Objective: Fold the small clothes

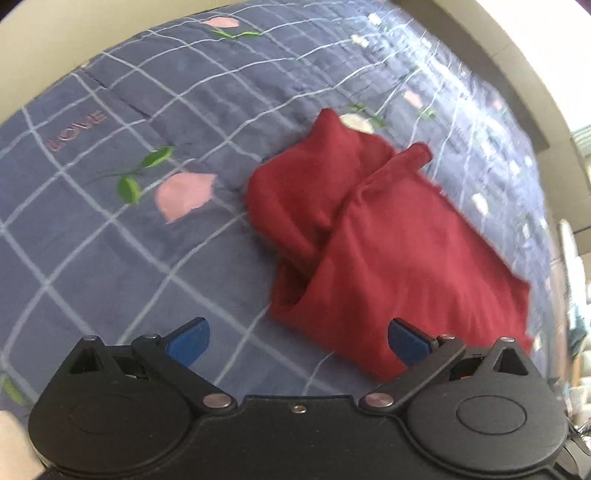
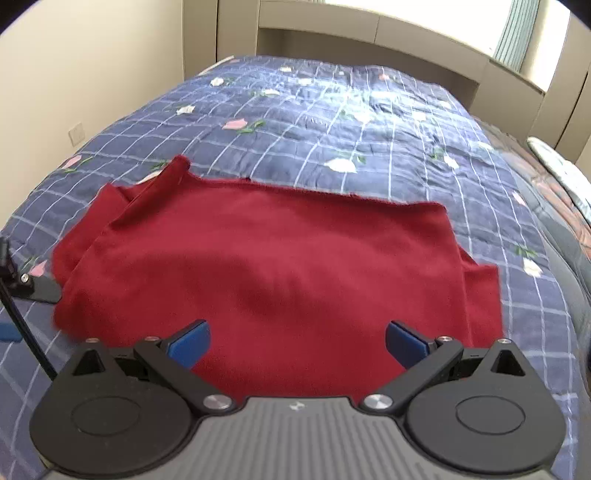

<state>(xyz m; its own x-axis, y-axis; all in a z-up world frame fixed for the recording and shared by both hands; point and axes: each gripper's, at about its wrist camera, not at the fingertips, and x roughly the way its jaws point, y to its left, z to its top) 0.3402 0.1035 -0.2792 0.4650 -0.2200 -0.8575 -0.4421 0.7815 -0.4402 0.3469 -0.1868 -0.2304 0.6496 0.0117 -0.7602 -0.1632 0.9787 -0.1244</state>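
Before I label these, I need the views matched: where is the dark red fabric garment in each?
Left wrist view: dark red fabric garment lies right of centre, partly folded.
Right wrist view: it fills the lower middle, spread wide.
Shared landmark: the blue checked flowered quilt beneath it.

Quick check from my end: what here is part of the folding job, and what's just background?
Job:
red garment
left claw, open
right claw, open

Background:
blue checked quilt
headboard
wall socket
curtain
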